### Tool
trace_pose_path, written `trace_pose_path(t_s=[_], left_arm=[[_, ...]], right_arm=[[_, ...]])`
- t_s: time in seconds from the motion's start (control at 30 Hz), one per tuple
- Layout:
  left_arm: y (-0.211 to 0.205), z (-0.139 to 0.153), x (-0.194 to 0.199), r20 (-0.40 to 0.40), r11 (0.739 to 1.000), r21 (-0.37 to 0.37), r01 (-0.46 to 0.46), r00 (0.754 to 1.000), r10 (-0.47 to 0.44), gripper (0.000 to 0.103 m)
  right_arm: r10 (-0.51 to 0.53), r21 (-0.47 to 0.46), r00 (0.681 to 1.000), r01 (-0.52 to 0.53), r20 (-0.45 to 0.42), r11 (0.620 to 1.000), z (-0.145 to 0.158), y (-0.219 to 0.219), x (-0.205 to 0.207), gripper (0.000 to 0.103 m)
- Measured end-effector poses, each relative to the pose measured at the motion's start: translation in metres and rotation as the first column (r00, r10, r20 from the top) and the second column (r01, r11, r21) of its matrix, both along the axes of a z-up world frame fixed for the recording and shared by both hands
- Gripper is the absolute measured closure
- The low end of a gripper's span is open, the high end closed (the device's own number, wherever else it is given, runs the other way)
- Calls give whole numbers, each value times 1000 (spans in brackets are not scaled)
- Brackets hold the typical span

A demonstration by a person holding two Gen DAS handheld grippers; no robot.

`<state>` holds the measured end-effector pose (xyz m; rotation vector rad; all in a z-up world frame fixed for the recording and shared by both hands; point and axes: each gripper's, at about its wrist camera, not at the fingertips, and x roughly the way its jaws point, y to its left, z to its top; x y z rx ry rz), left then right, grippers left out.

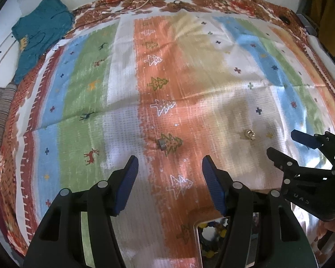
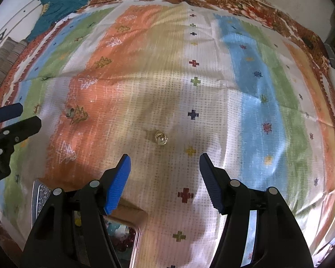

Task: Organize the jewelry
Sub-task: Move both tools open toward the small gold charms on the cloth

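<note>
A silver ring (image 1: 162,144) lies on the orange stripe of the striped cloth, just ahead of my open, empty left gripper (image 1: 169,167). It also shows in the right wrist view (image 2: 69,112) at the left. A gold ring (image 2: 160,138) lies on the pale stripe just ahead of my open, empty right gripper (image 2: 164,164); in the left wrist view it (image 1: 249,134) sits right of centre, near the right gripper (image 1: 285,143). A jewelry box (image 1: 208,239) with coloured beads inside sits under the left gripper's right finger; it also shows in the right wrist view (image 2: 125,234).
The striped cloth (image 1: 122,93) covers a bed. A teal garment (image 1: 41,35) lies at the far left corner. Cables (image 1: 134,2) run along the far edge. A white object (image 1: 323,53) lies at the right edge. A striped fabric roll (image 1: 0,116) is at the left.
</note>
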<state>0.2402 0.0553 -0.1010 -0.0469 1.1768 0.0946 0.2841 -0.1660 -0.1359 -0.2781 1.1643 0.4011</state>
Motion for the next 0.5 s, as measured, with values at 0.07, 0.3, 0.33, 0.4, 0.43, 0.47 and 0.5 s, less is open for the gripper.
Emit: trace_pose_path(t_s=[0.07, 0.3, 0.33, 0.4, 0.43, 0.47, 0.5], left_arm=[[0, -6, 5, -9, 1000, 9, -1, 1000, 1, 44], [6, -23, 20, -41, 1000, 13, -17, 999, 18, 44], [8, -25, 22, -43, 1000, 12, -22, 999, 23, 44], [11, -28, 24, -48, 999, 17, -34, 998, 34, 44], [12, -29, 25, -50, 999, 19, -38, 998, 39, 44], [13, -31, 26, -54, 999, 18, -40, 998, 40, 44], [13, -33, 28, -60, 999, 13, -37, 997, 38, 44]], right_arm=[[2, -3, 1000, -2, -7, 1000, -4, 2, 3, 39], [5, -33, 1000, -6, -26, 999, -19, 9, 13, 39], [8, -37, 1000, -9, -28, 999, -20, 10, 14, 39], [13, -45, 999, -14, -31, 999, -23, 13, 17, 39], [13, -44, 999, -15, -31, 999, -24, 13, 18, 39], [15, -45, 999, -16, -32, 999, -25, 15, 20, 39], [17, -46, 999, -18, -34, 999, -26, 16, 21, 39]])
